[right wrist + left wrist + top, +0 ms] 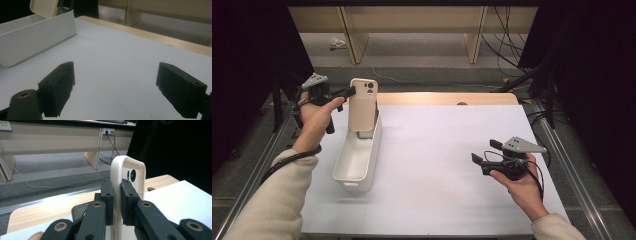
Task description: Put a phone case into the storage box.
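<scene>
Left tool [347, 92] is clamped on the phone case [363, 105], right tool [484, 152] wide open; lower it straight into the bin [357, 165], don't tilt.

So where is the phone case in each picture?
High view: the phone case stands upper left, over the far end of the white bin.
Left gripper view: centre, edge-on, pinched between the jaws.
Right gripper view: top left corner, behind the bin.
Shared landmark: the white bin.

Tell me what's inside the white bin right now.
The lower end of the beige phone case stands inside the white bin at its far end. The rest looks bare; the case hides the floor beneath it.
</scene>
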The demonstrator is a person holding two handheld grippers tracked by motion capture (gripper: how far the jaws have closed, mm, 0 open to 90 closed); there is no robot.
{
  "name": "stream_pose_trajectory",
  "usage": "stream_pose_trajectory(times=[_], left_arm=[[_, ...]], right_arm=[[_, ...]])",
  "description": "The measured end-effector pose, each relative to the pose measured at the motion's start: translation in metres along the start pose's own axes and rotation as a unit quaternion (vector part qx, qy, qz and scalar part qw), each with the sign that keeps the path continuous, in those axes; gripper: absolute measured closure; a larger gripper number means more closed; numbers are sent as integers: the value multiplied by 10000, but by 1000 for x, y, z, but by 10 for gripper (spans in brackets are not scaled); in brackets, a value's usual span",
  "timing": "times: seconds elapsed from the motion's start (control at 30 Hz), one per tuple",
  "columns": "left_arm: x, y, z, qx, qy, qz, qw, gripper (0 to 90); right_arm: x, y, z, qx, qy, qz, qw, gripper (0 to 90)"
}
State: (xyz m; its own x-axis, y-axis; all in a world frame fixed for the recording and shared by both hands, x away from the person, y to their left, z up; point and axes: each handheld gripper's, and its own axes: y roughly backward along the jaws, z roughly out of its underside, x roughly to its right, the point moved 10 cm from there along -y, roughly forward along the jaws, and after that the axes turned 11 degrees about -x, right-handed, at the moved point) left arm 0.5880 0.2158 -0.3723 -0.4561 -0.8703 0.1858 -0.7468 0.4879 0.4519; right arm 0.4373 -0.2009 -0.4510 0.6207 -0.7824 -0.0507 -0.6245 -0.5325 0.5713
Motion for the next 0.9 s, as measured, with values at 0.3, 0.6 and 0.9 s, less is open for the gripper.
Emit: stream_pose_trajectory(times=[0.3,0.6,0.9], left_arm=[[-7,-7,5,-58,56,-52,10000,820],[-11,-15,15,-142,116,-57,9998,819],[-19,-23,32,-318,191,-117,9992,818]], right_arm=[[0,0,0,-1,7,-7,10000,162],[0,0,0,-4,7,-7,10000,163],[0,-1,1,-17,8,-24,10000,163]])
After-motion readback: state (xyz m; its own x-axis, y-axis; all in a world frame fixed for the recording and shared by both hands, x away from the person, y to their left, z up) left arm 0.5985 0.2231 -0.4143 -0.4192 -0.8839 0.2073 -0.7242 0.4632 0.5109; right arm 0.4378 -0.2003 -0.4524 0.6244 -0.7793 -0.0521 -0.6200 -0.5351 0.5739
